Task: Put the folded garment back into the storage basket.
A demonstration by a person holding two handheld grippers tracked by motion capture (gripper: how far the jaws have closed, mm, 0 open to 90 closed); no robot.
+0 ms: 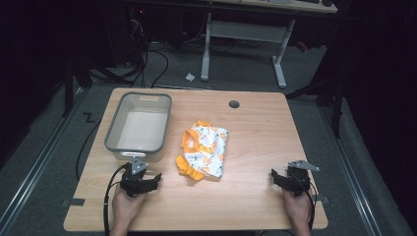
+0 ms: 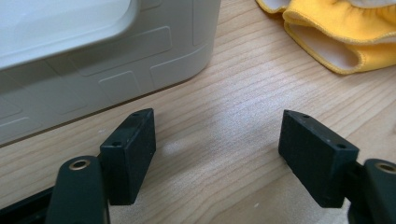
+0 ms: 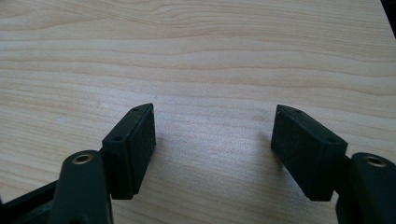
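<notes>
A crumpled orange-and-white printed cloth (image 1: 202, 150) lies just right of the grey rectangular plastic tub (image 1: 139, 126); nothing covers it. Both the left claw (image 1: 150, 181) and the right claw (image 1: 278, 177) are spread and empty.

In the left gripper view, the grey bin (image 2: 107, 56) runs off the top and left edges, so its inside stays hidden. The yellow-trimmed cloth (image 2: 336, 37) is cut by the top and right edges there, its printed side out of frame. From the high view, the print on that cloth is too small to make out. The person's forearms are cut off by the bottom edge, and the surroundings beyond the table (image 1: 255, 196) sink into darkness.
</notes>
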